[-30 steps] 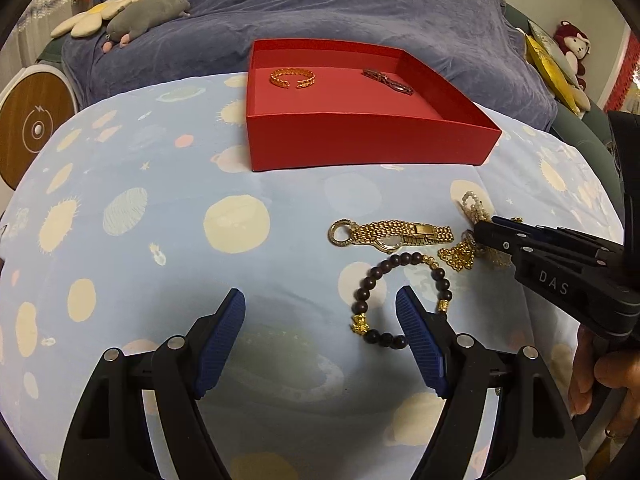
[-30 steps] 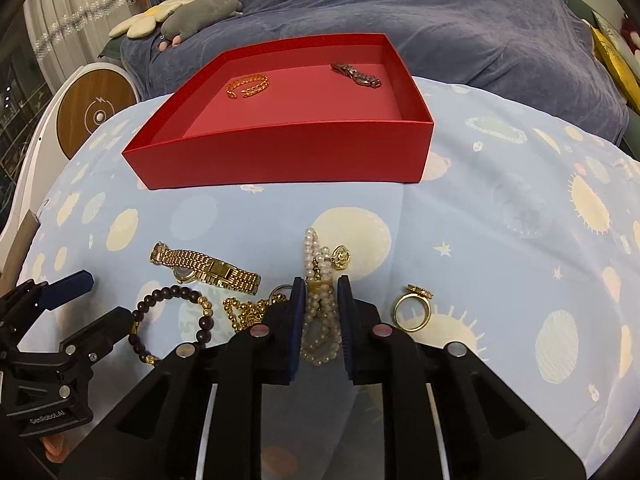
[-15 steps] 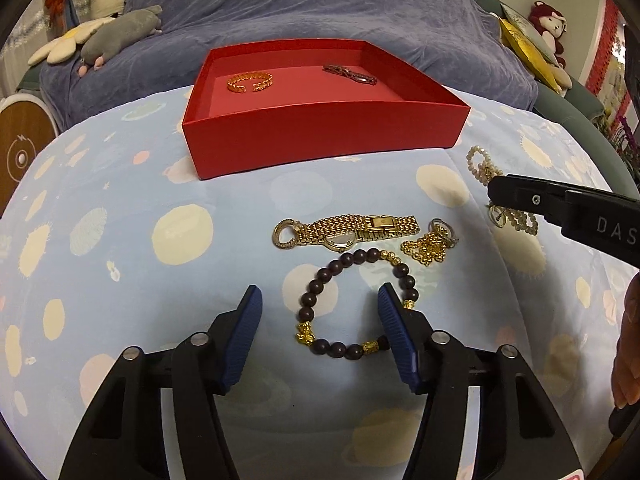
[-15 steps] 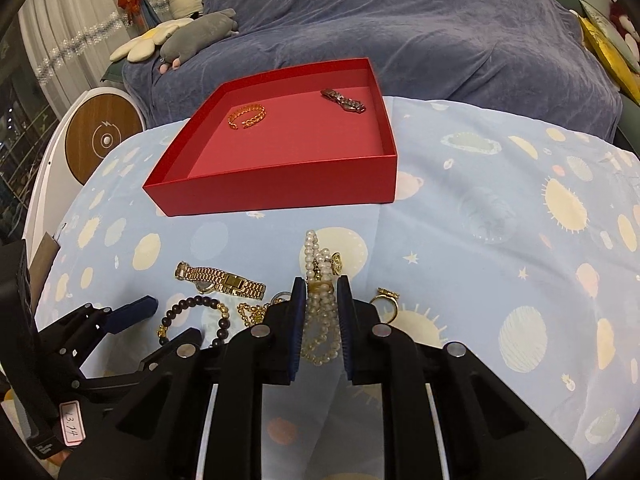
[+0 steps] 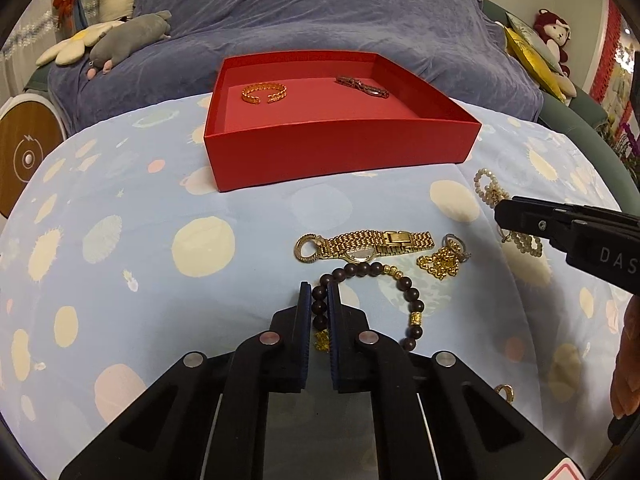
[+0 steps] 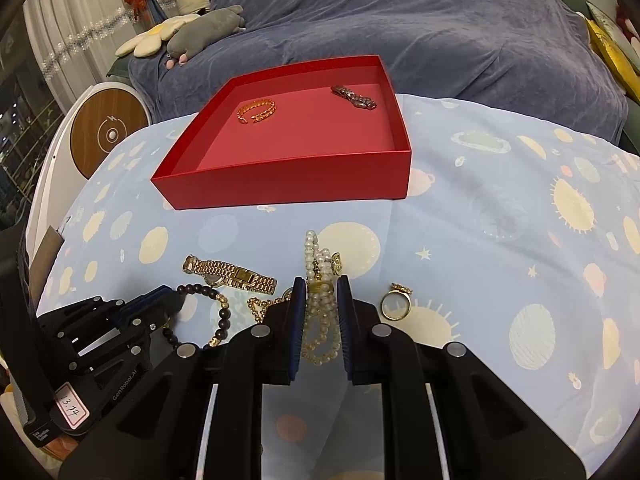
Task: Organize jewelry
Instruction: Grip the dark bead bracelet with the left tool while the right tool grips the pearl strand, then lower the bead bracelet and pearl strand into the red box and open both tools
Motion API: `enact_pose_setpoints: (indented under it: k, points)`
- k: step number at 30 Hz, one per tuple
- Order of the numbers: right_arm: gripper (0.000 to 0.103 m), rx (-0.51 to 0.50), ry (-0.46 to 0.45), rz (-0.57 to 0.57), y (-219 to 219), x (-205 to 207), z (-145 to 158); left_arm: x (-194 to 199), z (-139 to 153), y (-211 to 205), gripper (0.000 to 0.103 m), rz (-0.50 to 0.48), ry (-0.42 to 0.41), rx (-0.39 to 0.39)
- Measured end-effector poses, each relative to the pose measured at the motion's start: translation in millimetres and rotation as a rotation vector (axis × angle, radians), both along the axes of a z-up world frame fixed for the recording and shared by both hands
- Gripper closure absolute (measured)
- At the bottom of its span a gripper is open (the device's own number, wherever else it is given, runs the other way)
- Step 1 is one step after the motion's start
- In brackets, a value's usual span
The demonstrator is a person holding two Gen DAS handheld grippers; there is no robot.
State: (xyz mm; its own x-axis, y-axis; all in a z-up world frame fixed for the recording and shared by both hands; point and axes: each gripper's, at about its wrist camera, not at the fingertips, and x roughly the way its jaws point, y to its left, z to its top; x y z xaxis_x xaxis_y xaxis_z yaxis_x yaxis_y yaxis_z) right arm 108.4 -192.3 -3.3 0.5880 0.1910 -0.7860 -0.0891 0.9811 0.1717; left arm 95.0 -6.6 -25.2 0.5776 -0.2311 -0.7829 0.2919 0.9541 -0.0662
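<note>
My left gripper (image 5: 319,306) was clenched on the near-left arc of the dark wooden bead bracelet with small gold charms (image 5: 406,285), its blue pads (image 5: 305,312) pressed against the beads while the rest of the loop lay on the pale blue cloth printed with cream suns and planets (image 5: 120,248). My right gripper (image 6: 320,312) was grasping the bundled strand of cream pearls (image 6: 316,256), the strand running up between the pads with its far loops resting on the cloth. Just beyond the bead bracelet I saw the gold link-band wristwatch (image 5: 364,242) lying flat, and beside its right end a small heap of fine gold chain (image 5: 440,262). Through the right wrist camera, a gold ring with a stone setting (image 6: 396,302) lay just to the right of my right gripper, apart from the pearls. The shallow red cardboard box (image 5: 340,152) sat farther back on the cloth, well apart from the loose pieces; inside it I could see an open gold cuff bangle (image 5: 264,93) toward the left rear and a dark silver-toned link bracelet (image 5: 362,87) toward the right rear, apart from each other. Behind the box lay a blue-grey blanket (image 5: 320,12) with a grey plush toy (image 5: 128,38) on its left.
</note>
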Motion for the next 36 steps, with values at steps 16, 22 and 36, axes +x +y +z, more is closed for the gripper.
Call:
enact_pose_setpoints:
  k: [16,22,36]
  points:
    - [0.088,0.085,-0.127,0.043,-4.5,11.3,66.0,10.0,105.6,21.7,0.098,-0.037,-0.086,-0.201]
    - [0.088,0.063,-0.165,0.039,-3.7,70.6,85.5,65.5,139.2,11.7,0.098,-0.015,-0.17,-0.177]
    - [0.088,0.029,-0.032,-0.007,-1.9,176.0,12.1,191.9,57.8,5.4,0.098,0.102,-0.014,-0.154]
